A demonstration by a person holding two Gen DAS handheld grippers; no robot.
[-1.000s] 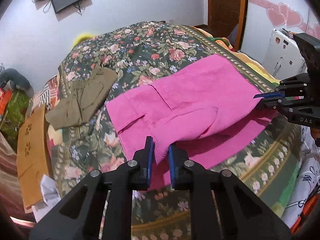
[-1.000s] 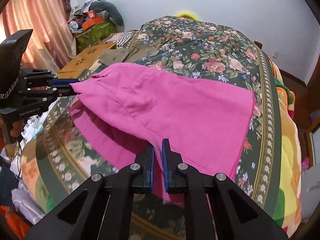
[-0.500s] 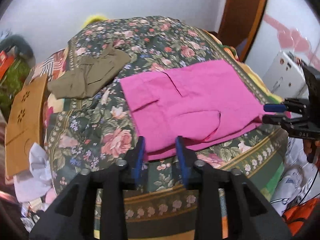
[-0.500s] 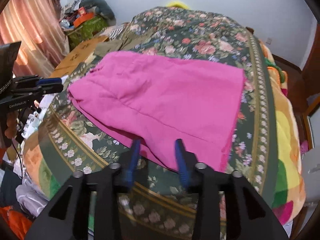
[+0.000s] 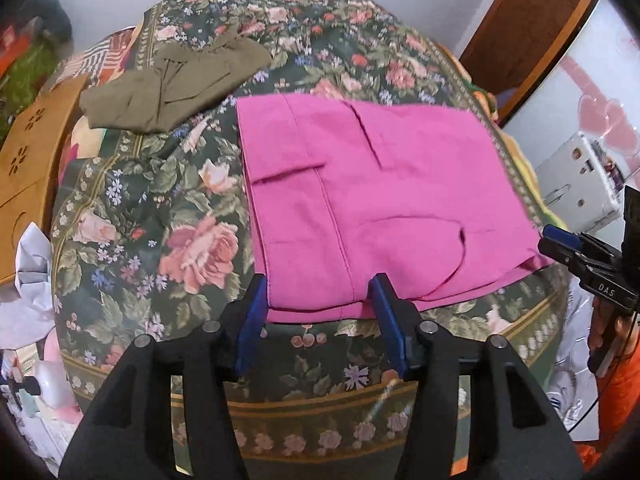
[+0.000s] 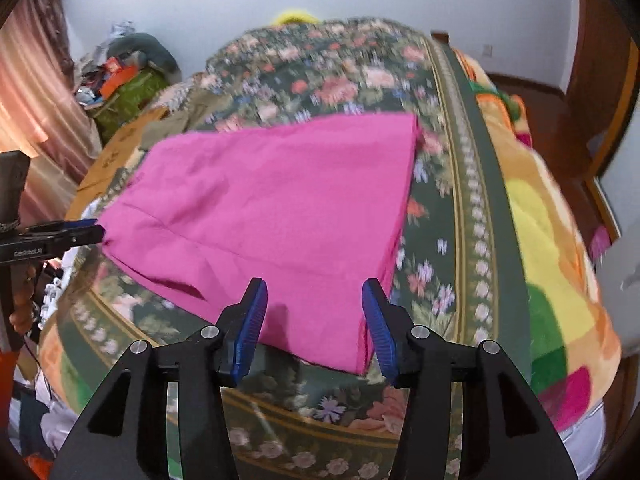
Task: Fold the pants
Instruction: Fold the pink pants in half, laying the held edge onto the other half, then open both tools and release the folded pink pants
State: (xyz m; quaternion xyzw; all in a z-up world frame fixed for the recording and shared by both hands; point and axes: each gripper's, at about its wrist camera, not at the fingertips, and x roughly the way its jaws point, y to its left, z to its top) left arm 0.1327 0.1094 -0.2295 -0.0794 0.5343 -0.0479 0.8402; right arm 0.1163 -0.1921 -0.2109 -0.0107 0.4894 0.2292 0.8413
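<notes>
The pink pants (image 5: 372, 196) lie folded flat on the floral bedspread (image 5: 160, 200); they also show in the right wrist view (image 6: 272, 216). My left gripper (image 5: 320, 320) is open and empty, its blue pads either side of the near left corner of the pants, just above the bed. My right gripper (image 6: 314, 324) is open and empty over the near right corner. Each gripper also shows from the side in the other's view, the right one (image 5: 560, 242) and the left one (image 6: 84, 232), at the pants' edge.
Olive-brown pants (image 5: 172, 88) lie crumpled at the far left of the bed. A wooden board (image 5: 28, 168) and clutter stand left of the bed. A colourful blanket (image 6: 552, 240) hangs at the right side. A white appliance (image 5: 580, 184) stands to the right.
Both grippers let go of the pink pants and opened wide. The lifted layer dropped flat onto the bed. Both grippers drew back toward the near edge.
</notes>
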